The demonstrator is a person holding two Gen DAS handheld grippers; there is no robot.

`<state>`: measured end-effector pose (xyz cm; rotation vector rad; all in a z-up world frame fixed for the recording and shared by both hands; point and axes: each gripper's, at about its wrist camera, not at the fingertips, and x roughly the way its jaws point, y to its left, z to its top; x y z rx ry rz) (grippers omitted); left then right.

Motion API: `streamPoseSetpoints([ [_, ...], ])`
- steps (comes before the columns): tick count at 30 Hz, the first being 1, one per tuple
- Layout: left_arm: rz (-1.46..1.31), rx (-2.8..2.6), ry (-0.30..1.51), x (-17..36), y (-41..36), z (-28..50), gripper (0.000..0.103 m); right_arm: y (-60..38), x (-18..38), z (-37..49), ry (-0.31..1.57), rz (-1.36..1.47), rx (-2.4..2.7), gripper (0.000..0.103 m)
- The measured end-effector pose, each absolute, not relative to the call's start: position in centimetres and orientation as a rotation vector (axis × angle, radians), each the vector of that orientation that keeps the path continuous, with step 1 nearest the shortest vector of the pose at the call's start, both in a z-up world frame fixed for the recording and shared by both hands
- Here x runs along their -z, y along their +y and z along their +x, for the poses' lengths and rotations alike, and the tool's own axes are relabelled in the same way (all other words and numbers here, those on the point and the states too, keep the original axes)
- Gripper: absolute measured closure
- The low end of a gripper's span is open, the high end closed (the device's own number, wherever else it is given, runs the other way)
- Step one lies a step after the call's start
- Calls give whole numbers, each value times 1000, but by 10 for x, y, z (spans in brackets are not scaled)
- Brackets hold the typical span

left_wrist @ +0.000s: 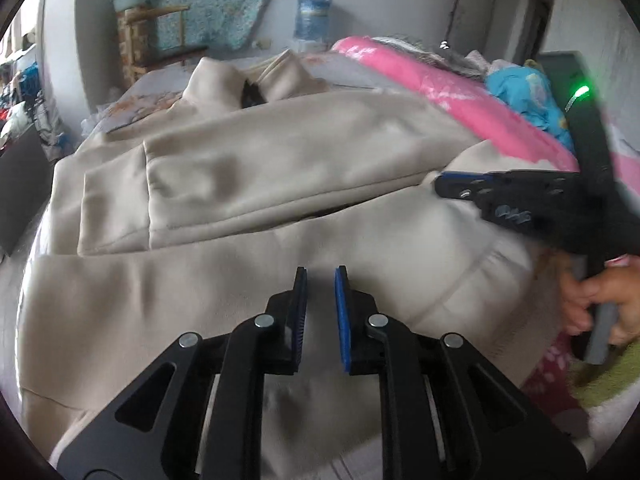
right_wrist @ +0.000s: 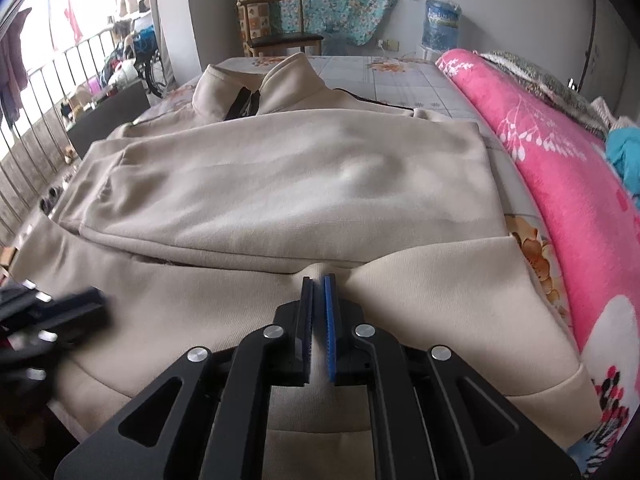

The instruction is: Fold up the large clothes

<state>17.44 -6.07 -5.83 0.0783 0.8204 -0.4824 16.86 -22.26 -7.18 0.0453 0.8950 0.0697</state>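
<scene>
Two sets of tongs hover low over one big beige jacket, which lies spread across the bed and fills the middle of both views, collar toward the top of the frame. A sleeve is already folded across the chest, and the hem half lies nearest the cameras.

The left tongs sit at lower centre of their own view with a clear gap between the pads. Nothing is in that gap; they are released, with bare cloth showing beneath. The right tongs are nearly clenched, with only a sliver between the pads. A small ridge of cloth rises just beyond the tips, but I cannot tell whether any fabric is pinched. In the left view, the right tongs reach in from the right edge, and the hand grips the handle.

Here are the risks as I judge them. If the right pads hold only a thin pucker, a lift could slip it free and the hem would flop back crooked. If the left tongs bite late or off the edge, one side rises alone and drags the folded sleeve askew. The pink blanket lies close on the right and could snag a swinging corner.
</scene>
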Motion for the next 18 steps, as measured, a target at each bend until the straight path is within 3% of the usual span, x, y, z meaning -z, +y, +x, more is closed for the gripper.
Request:
streamPoseSetpoints([
  [7, 72, 467, 830, 61, -60, 172, 89, -285, 34, 123, 816, 165, 24, 91],
  [12, 73, 466, 827, 60, -61, 171, 89, -307, 60, 123, 916, 139, 79, 91],
  [14, 83, 466, 825, 61, -61, 171, 89, -308, 74, 132, 916, 68, 113, 98],
  [18, 76, 472, 827, 59, -58, 173, 89, -308, 62, 140, 889, 36, 191, 98],
])
